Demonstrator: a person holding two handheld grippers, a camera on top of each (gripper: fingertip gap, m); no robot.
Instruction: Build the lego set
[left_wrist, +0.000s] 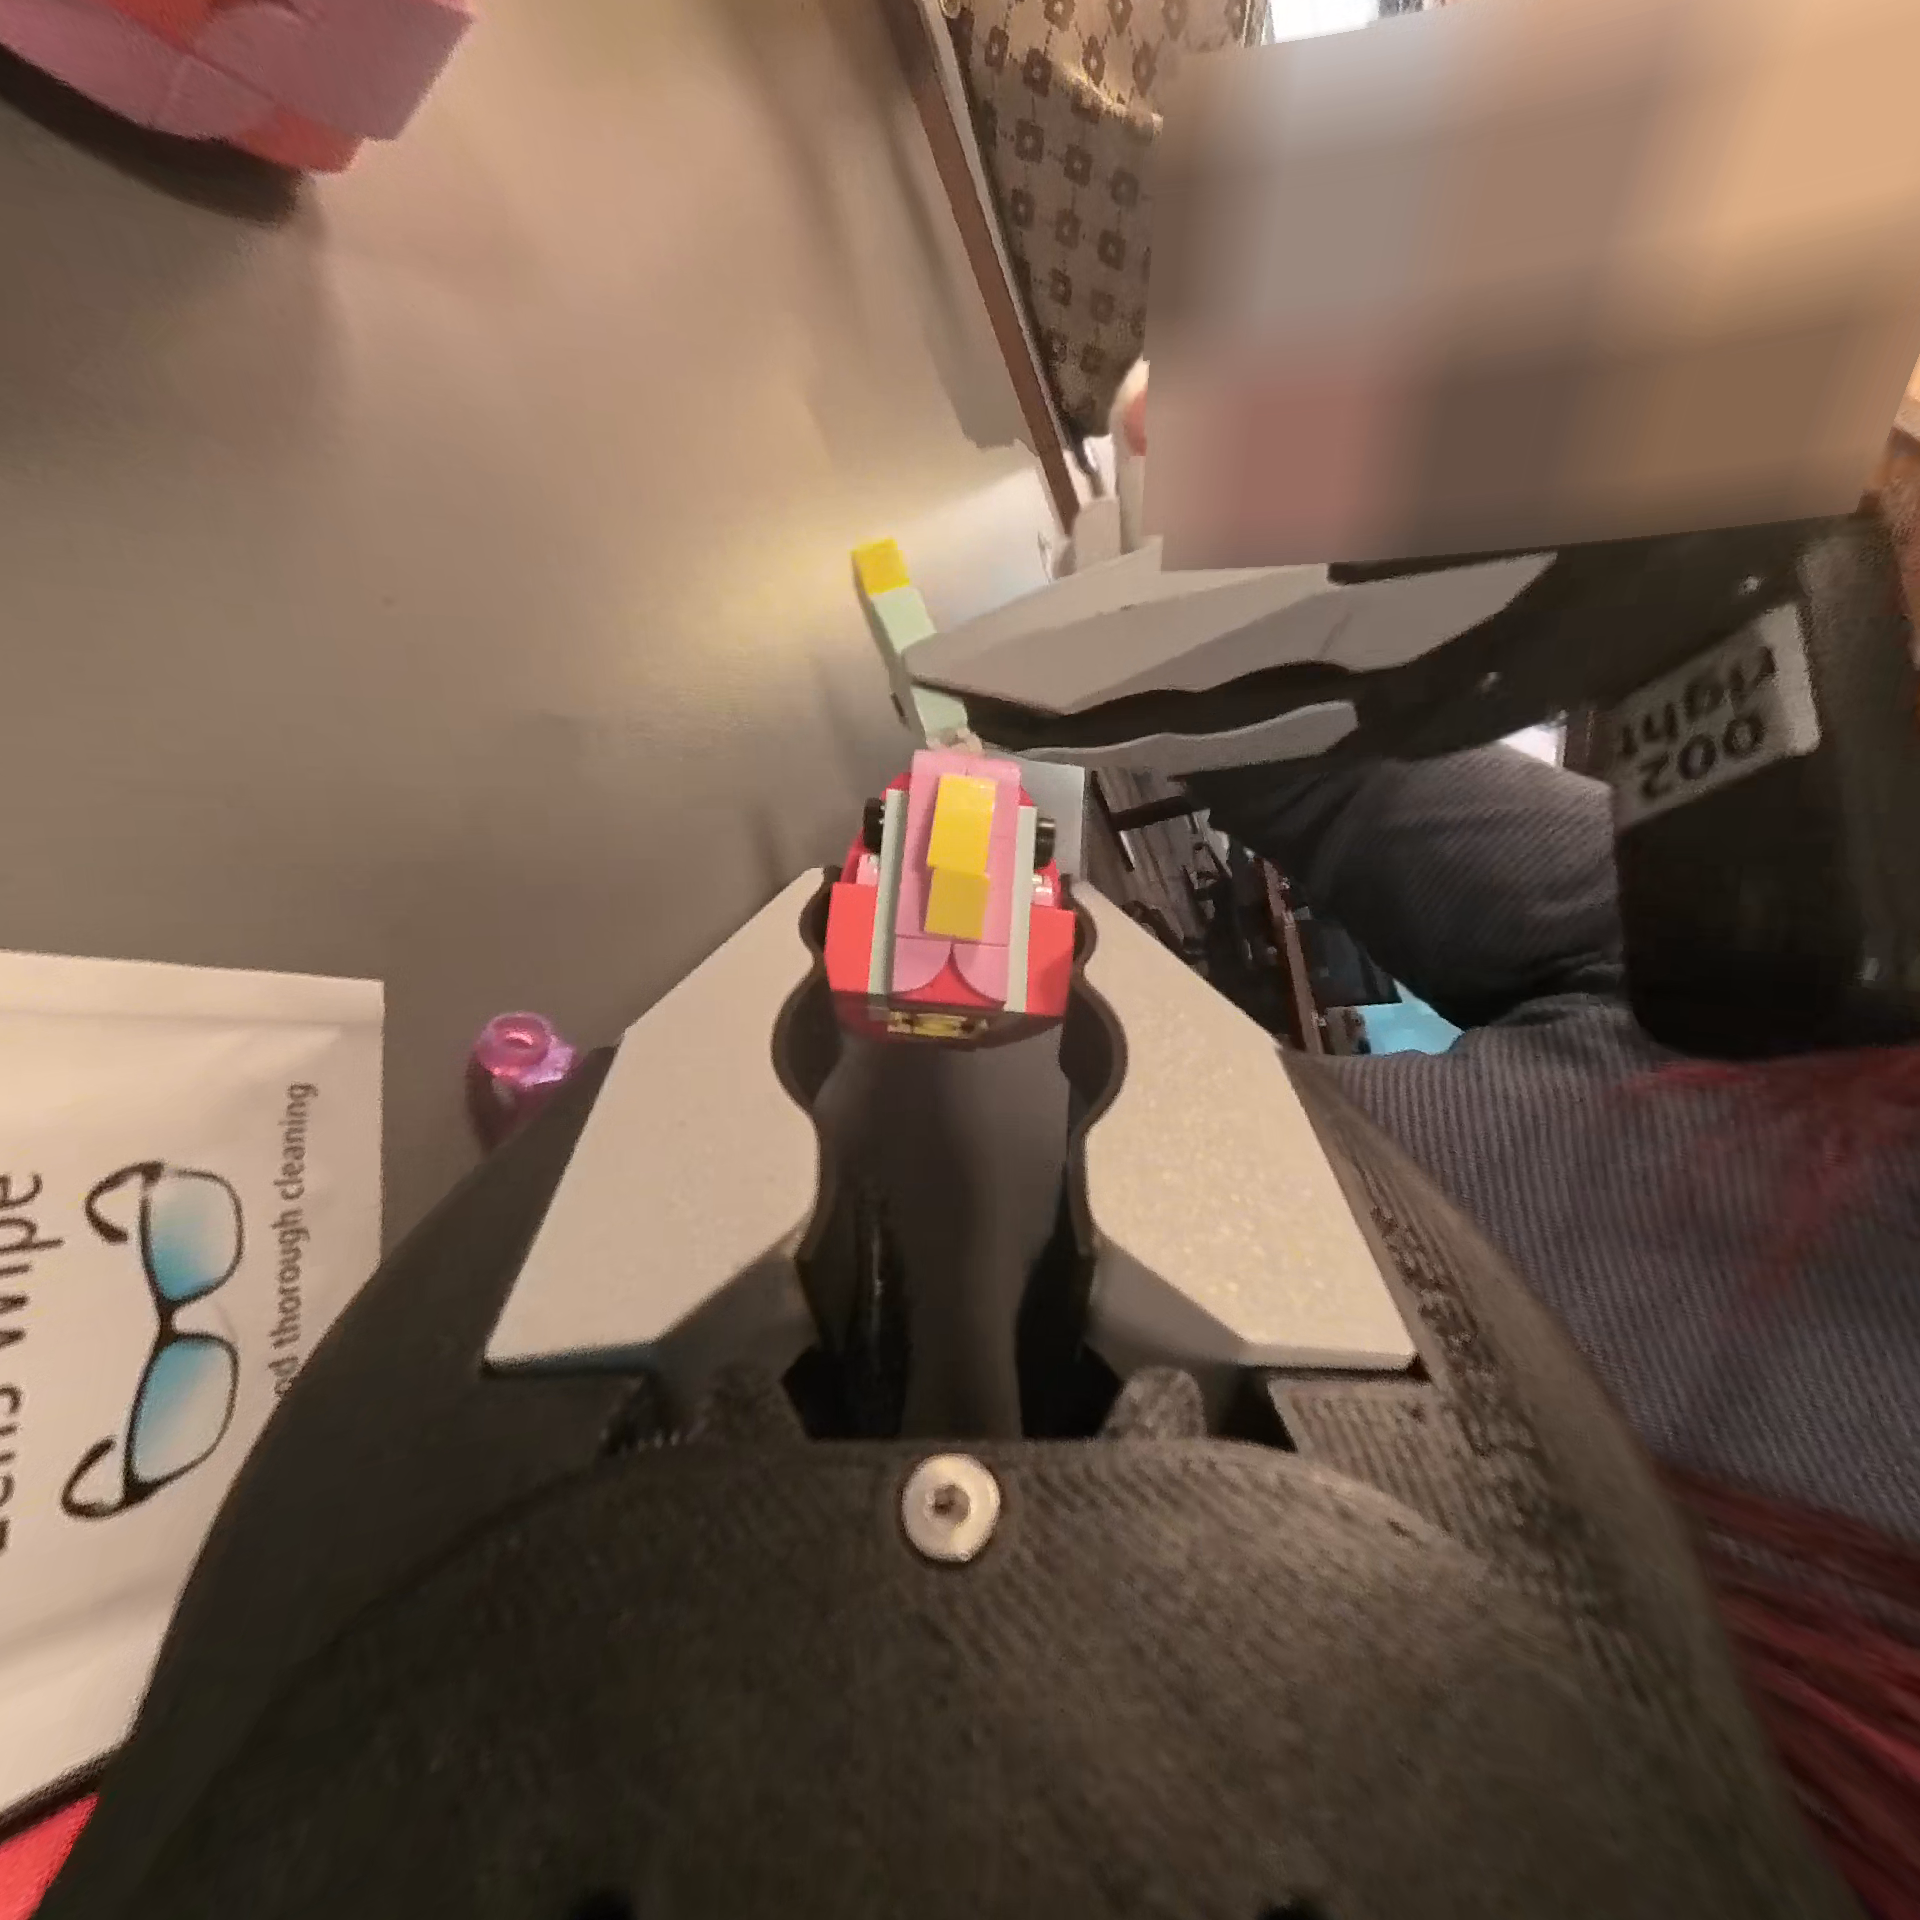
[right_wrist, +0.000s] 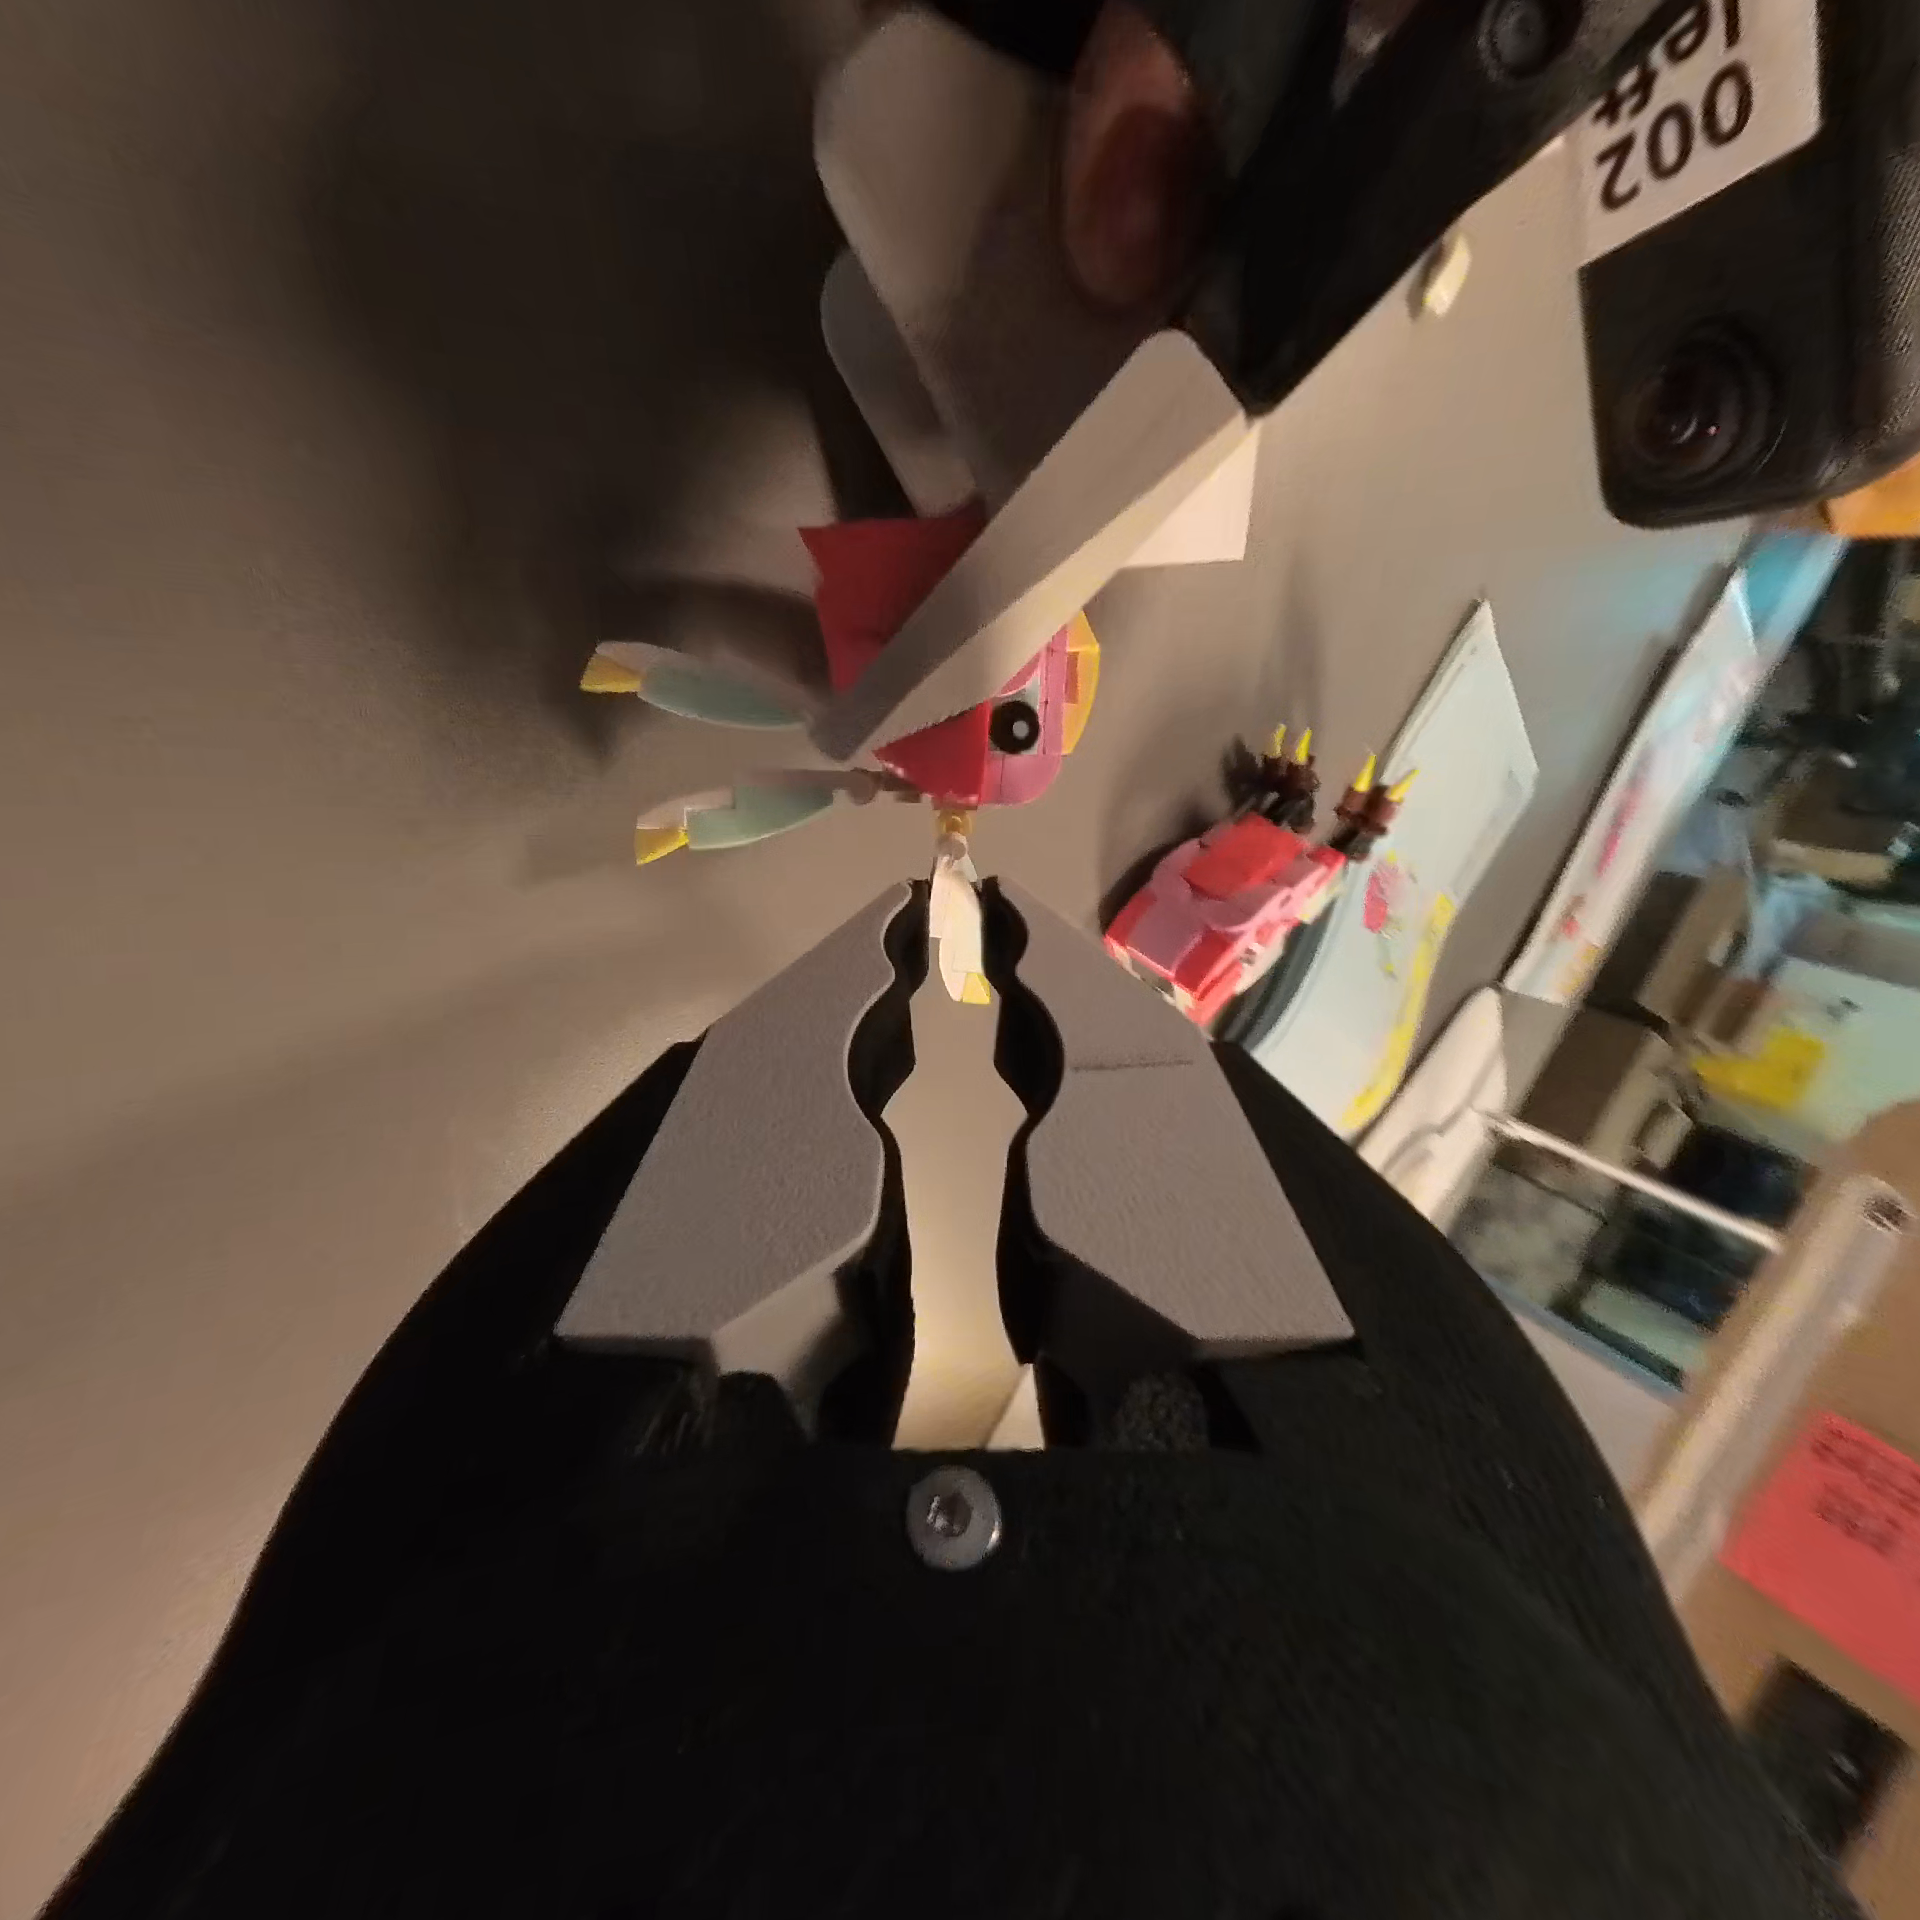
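Right now your left gripper (left_wrist: 951, 935) is clamped on a small brick-built bird head (left_wrist: 951, 914), red at the sides with pink and yellow tiles on top, both grey fingers (left_wrist: 717, 1039) pressing its flanks above the grey tabletop (left_wrist: 416, 520). Your right gripper (right_wrist: 956, 935) comes in from the side, its jaws closed onto a thin white feather piece (right_wrist: 954, 925) with a yellow tip that hangs from the head's underside. Two more feathers (right_wrist: 717, 800), pale green with yellow ends, stick out from the head, and your left finger covers part of them in the right wrist view. Beside your left fingers a translucent purple piece (left_wrist: 520, 1055) lies on the table, next to a white wipe packet (left_wrist: 177, 1247). Further off sits a red and pink brick body (right_wrist: 1226, 914) with brown, yellow-tipped spikes, apparently resting on the edge of a light blue sheet (right_wrist: 1455, 810), though blur makes that contact uncertain. Shelving and boxes beyond are too blurred to read.
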